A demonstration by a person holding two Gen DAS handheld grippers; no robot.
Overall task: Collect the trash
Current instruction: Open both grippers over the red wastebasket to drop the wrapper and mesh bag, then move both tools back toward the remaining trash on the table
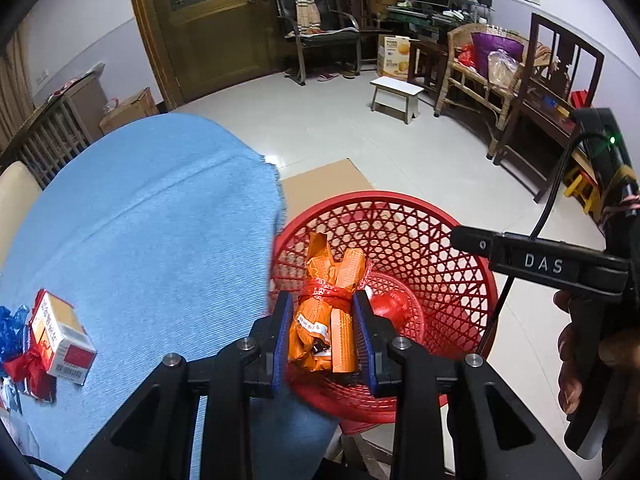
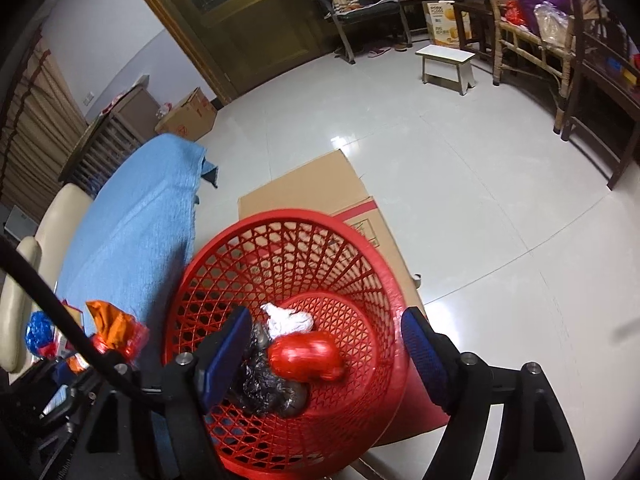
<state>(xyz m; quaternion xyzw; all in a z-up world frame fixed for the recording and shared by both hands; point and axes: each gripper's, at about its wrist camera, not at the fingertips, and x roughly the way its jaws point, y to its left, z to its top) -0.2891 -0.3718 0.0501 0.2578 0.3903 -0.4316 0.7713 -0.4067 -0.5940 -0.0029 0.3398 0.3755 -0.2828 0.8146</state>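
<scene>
My left gripper (image 1: 323,312) is shut on an orange wrapper bundle (image 1: 328,300) tied with red ribbon, held over the near rim of the red mesh basket (image 1: 452,264). In the right wrist view the basket (image 2: 224,272) holds a red wad (image 2: 306,356), white crumpled paper (image 2: 288,318) and black crinkled plastic (image 2: 266,388). My right gripper (image 2: 326,344) is open, its blue pads on either side of the basket's right rim. The orange bundle (image 2: 114,328) shows at the left there. A small carton (image 1: 64,340) and red and blue foil scraps (image 1: 16,344) lie on the blue cloth (image 1: 152,232).
The basket stands on a cardboard box (image 2: 320,188) beside the cloth-covered table. A small white stool (image 1: 396,94), a wicker bench (image 1: 480,72) and dark chairs (image 1: 320,28) stand across the tiled floor. A beige chair (image 2: 28,264) is at the left.
</scene>
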